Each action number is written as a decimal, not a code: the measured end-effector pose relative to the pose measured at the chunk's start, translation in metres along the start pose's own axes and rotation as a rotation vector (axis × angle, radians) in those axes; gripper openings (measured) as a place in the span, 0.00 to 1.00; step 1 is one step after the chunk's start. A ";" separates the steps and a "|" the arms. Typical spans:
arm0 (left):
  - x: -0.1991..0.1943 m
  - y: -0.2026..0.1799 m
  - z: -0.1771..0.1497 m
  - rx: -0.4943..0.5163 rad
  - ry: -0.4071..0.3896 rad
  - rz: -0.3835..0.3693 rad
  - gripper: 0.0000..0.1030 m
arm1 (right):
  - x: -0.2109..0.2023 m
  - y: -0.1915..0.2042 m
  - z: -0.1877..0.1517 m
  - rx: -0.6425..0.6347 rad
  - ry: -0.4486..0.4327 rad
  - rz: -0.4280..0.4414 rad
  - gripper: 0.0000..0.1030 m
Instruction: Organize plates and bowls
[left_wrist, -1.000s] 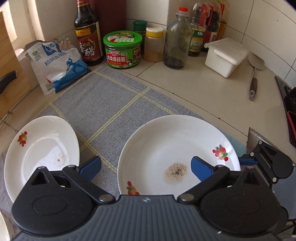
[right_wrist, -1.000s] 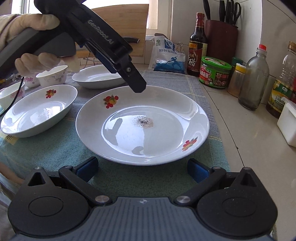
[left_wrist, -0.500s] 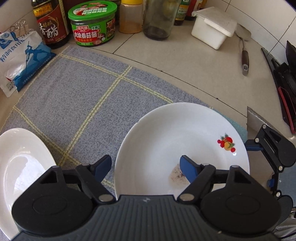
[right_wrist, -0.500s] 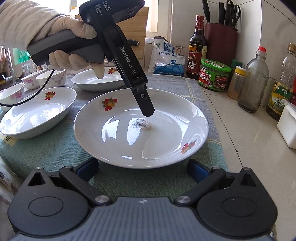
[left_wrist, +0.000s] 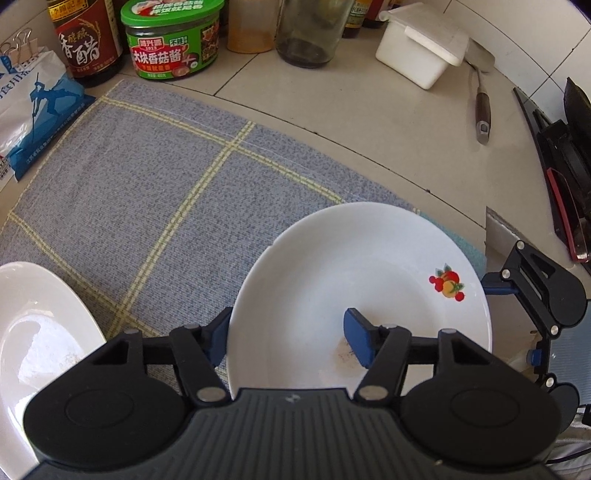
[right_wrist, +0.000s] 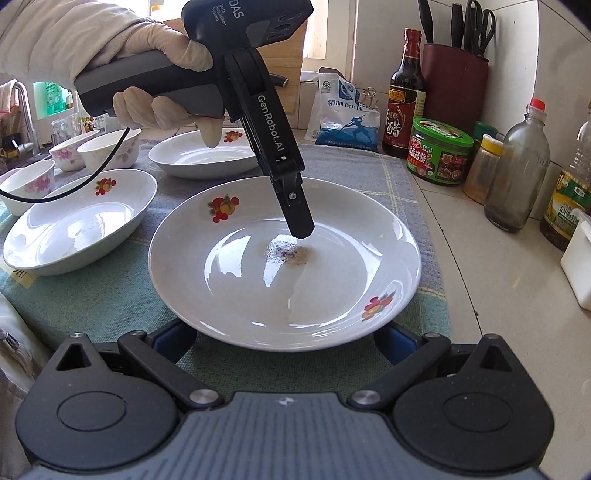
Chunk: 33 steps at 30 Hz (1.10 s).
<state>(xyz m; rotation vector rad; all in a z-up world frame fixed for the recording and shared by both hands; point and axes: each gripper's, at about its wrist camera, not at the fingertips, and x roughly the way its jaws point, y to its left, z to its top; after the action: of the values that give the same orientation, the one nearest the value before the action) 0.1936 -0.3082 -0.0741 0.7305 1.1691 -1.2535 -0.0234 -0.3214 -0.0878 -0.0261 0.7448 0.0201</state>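
Left gripper (left_wrist: 288, 339): pitched steeply downward, jaws just drawn in, clamped across the near-left rim of the plate (left_wrist: 354, 266); one blue pad outside the rim, the other inside the well. Seen from the right wrist view with one black finger (right_wrist: 299, 218) tipped down to the middle of the dish. Left hand (right_wrist: 155, 74): pale glove, wrapped around the grey handle, sleeve above. Right gripper (right_wrist: 284, 338): angled down, jaws spread wide, blue pads either side of the near rim, gripping nothing.

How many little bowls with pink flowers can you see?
3, all at the far left of the right wrist view: one nearest the edge, one behind it, one beside the back plate. More may be hidden past the edge.
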 end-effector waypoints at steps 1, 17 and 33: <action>0.000 -0.001 0.000 0.006 0.002 0.004 0.60 | 0.000 0.000 0.001 0.000 0.004 0.002 1.00; -0.014 0.006 0.011 0.016 -0.065 0.029 0.60 | 0.005 -0.012 0.018 0.000 -0.001 -0.017 1.00; -0.005 0.033 0.045 0.014 -0.131 0.064 0.60 | 0.037 -0.044 0.043 -0.016 -0.014 -0.060 1.00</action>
<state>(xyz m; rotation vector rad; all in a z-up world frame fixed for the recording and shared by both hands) 0.2380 -0.3408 -0.0613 0.6811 1.0231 -1.2383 0.0339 -0.3633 -0.0806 -0.0635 0.7296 -0.0308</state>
